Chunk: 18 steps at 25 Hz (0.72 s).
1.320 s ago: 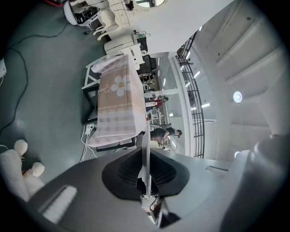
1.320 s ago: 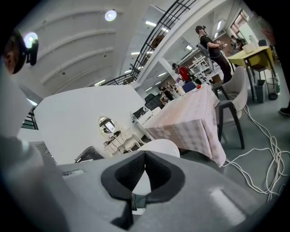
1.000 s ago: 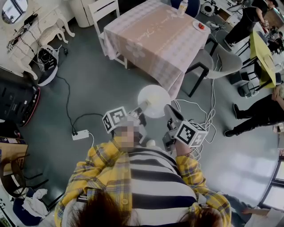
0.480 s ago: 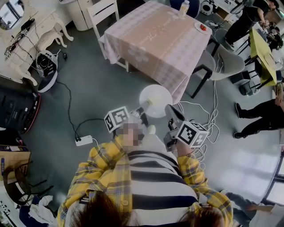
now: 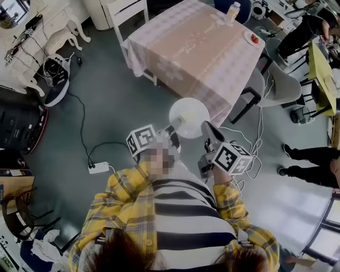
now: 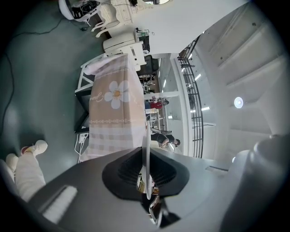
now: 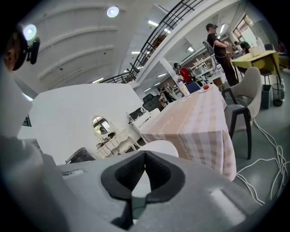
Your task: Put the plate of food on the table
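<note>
A grey floor (image 5: pixel 122 117) fills most of the head view; a table (image 5: pixel 196 48) under a pink checked cloth stands at upper centre, its near corner pointing down the frame; a person (image 5: pixel 175 212) in a yellow plaid shirt over a striped top takes up the lower centre, holding a gripper in each hand; a grey chair (image 5: pixel 279 85) sits at the table's right side; the white plate (image 5: pixel 188 117), with a pale yellowish patch at its middle, is held in the air at mid-frame, over the floor and just short of the table's near corner, not on the cloth; the left gripper (image 5: pixel 171 129) has its jaws clamped on the plate's lower-left rim, the plate showing edge-on between them in the left gripper view (image 6: pixel 146 149); the right gripper (image 5: pixel 207 127) has its jaws closed on the rim at the plate's right, the white disc (image 7: pixel 156 149) showing between them in the right gripper view; a white power strip (image 5: pixel 98 168) lies on the floor at centre left, its cable trailing up the frame; a small dish (image 5: pixel 253 38) bearing something red sits near the table's right edge; a bottle (image 5: pixel 232 9) stands at the table's far end.
</note>
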Each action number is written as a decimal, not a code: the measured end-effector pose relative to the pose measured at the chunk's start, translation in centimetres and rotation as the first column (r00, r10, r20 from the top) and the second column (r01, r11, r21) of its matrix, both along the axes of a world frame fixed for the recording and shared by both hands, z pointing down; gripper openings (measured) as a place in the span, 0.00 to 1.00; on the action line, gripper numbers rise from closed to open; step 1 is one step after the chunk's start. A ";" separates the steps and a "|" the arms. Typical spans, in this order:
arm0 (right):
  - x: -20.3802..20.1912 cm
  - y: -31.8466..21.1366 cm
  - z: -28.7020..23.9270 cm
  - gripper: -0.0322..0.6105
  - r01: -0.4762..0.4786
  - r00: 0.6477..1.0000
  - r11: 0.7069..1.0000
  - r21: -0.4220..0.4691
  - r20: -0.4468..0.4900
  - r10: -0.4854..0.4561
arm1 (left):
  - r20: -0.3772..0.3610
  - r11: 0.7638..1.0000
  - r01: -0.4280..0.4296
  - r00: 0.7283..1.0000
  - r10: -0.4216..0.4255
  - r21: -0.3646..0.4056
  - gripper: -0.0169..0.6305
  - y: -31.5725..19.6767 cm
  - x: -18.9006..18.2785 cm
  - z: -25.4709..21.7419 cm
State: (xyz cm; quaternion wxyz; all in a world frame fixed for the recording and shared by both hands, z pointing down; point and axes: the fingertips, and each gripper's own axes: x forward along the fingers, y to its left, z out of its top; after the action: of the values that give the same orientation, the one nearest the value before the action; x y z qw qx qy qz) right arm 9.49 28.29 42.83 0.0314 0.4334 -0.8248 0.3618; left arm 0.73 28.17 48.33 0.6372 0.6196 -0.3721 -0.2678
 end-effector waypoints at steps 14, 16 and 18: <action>0.5 -12.0 0.2 0.05 0.025 1.000 1.000 -0.019 -0.008 -0.025 | 0.031 1.000 0.001 1.000 -0.001 -0.008 0.05 -11.9 0.9 -0.1; 0.7 -13.5 0.1 0.05 0.025 1.000 1.000 -0.013 -0.008 -0.025 | 0.033 1.000 0.004 0.999 -0.004 -0.003 0.05 -13.5 0.9 -0.1; 0.8 -14.7 0.0 0.05 0.024 1.000 1.000 -0.009 -0.010 -0.024 | 0.033 1.000 0.006 0.999 -0.006 -0.001 0.05 -14.9 1.0 -0.1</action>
State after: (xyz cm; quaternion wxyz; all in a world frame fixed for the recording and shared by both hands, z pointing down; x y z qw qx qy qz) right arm 10.29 13.58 42.85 0.0421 0.4251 -0.8282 0.3628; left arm 1.70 13.23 48.19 0.6305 0.6225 -0.3844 -0.2592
